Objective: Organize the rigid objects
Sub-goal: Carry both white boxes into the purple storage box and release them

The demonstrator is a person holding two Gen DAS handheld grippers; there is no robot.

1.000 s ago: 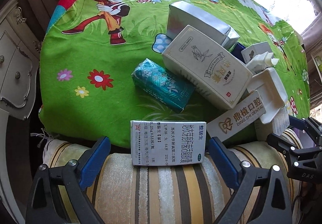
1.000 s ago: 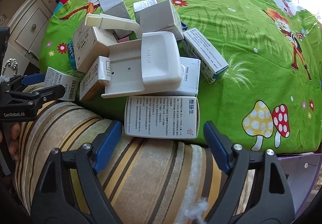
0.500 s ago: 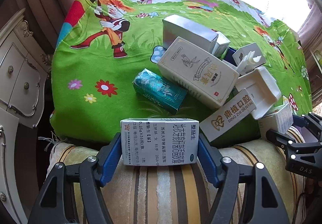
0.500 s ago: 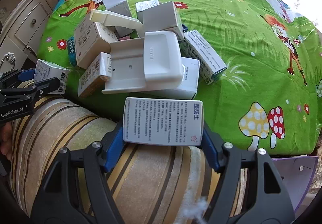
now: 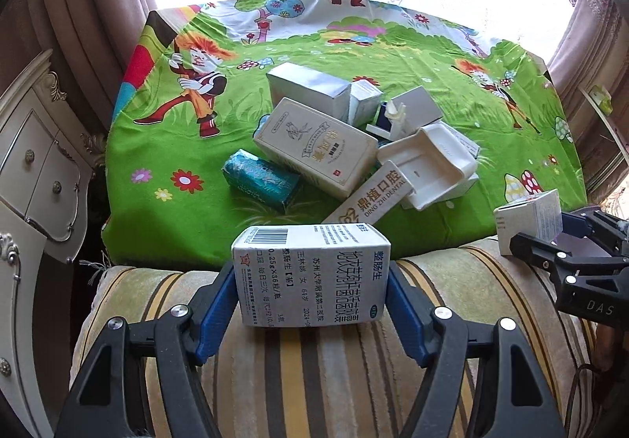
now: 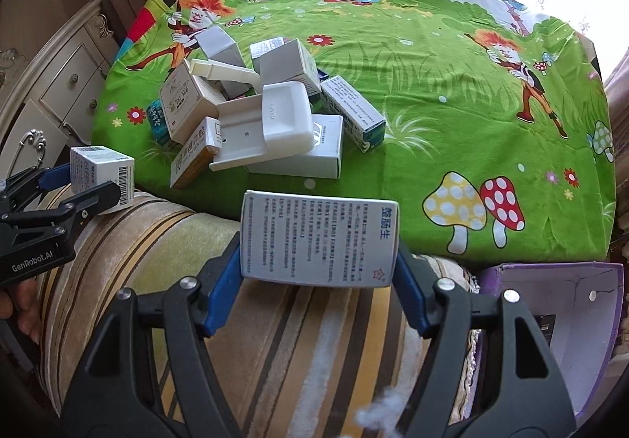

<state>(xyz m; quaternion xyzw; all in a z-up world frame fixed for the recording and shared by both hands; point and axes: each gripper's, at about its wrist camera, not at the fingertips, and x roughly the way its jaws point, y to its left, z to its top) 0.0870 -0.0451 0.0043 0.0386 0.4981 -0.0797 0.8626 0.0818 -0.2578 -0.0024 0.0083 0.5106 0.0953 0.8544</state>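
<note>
left hand-held gripper (image 5: 312,286) clamping medicine box (image 5: 310,276), purple carton (image 6: 566,324) open

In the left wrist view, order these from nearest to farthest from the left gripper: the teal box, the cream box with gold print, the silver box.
1. teal box, ahead, slightly left
2. cream box with gold print, behind it
3. silver box, at the pile's far end

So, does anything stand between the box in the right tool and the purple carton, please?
Nothing visible does: the white box sits clamped in the right tool above the striped cushion, and the open purple carton lies just right of it.
</note>
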